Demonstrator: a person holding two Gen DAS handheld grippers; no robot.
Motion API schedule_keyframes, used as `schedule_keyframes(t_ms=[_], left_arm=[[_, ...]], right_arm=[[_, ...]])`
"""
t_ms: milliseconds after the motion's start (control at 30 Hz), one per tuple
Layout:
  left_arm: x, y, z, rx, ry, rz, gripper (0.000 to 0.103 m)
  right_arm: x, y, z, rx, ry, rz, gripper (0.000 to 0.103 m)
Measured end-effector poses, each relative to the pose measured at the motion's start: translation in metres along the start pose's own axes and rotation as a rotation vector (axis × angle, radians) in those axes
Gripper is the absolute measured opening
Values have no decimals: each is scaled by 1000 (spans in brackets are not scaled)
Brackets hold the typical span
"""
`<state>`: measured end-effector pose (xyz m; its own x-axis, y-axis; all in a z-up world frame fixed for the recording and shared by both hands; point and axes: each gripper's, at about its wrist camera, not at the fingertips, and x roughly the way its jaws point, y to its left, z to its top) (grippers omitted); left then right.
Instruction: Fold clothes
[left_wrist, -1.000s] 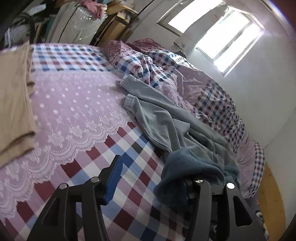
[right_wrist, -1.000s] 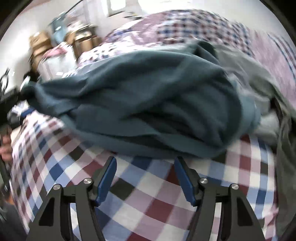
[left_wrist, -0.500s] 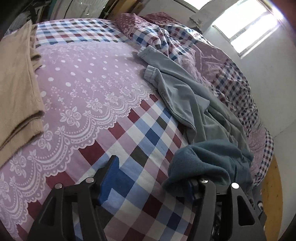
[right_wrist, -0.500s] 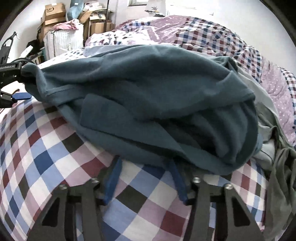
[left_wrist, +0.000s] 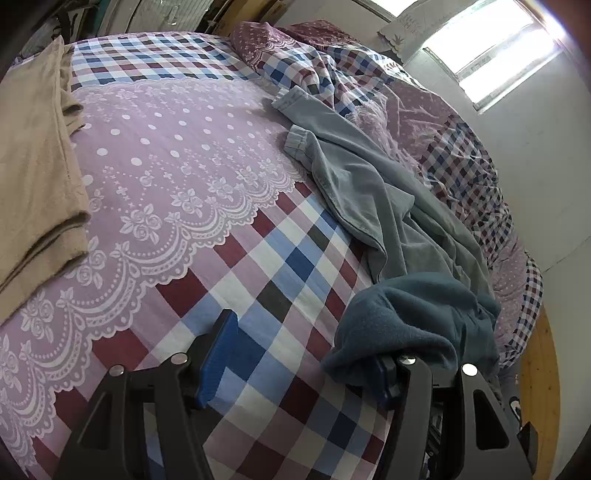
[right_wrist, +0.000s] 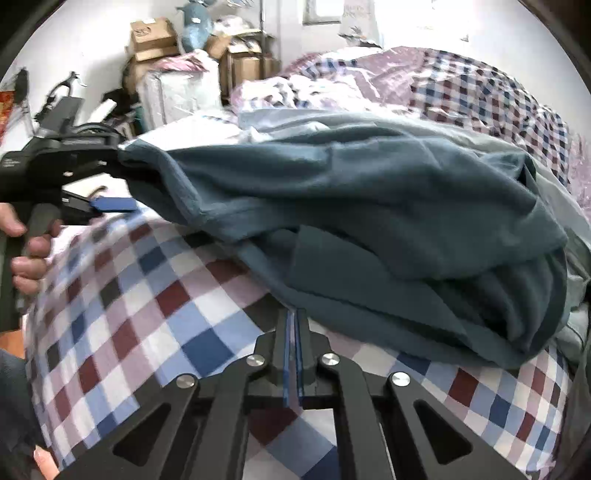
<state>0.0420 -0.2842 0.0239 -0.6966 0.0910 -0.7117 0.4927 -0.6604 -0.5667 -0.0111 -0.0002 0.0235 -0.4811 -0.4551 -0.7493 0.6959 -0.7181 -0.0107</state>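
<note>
Evidently, the soft, limp teal garment (right_wrist: 369, 206) is heaped near the bed (left_wrist: 280, 266) edge; left gripper (left_wrist: 299, 354) jaws apart, cloth draped over one; right gripper (right_wrist: 293, 339) jaws pinched on its hem, the sensible hold

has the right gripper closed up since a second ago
Yes. The right gripper had its blue pads spread wide over the checked bedsheet; now they meet at the hem of the teal garment.
</note>
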Motion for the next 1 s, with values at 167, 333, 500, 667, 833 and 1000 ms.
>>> schedule_keyframes(t_ms=[167, 333, 500, 667, 833, 1000], left_arm=[[-5, -2, 0, 16, 3, -6, 67], [-9, -2, -1, 17, 14, -24, 67], [-26, -4, 0, 19, -13, -77, 67], [-37, -10, 0, 49, -30, -110, 67], [-28, -5, 1, 26, 58, -130, 65], [-11, 12, 0, -105, 215, -292, 65]], right_arm=[[5, -21, -3, 64, 19, -65, 47], [12, -29, -11, 67, 39, -86, 50], [17, -27, -9, 43, 33, -110, 52], [17, -28, -8, 46, 15, -137, 51], [12, -37, -9, 88, -3, -170, 0], [-7, -36, -6, 96, -53, -105, 0]])
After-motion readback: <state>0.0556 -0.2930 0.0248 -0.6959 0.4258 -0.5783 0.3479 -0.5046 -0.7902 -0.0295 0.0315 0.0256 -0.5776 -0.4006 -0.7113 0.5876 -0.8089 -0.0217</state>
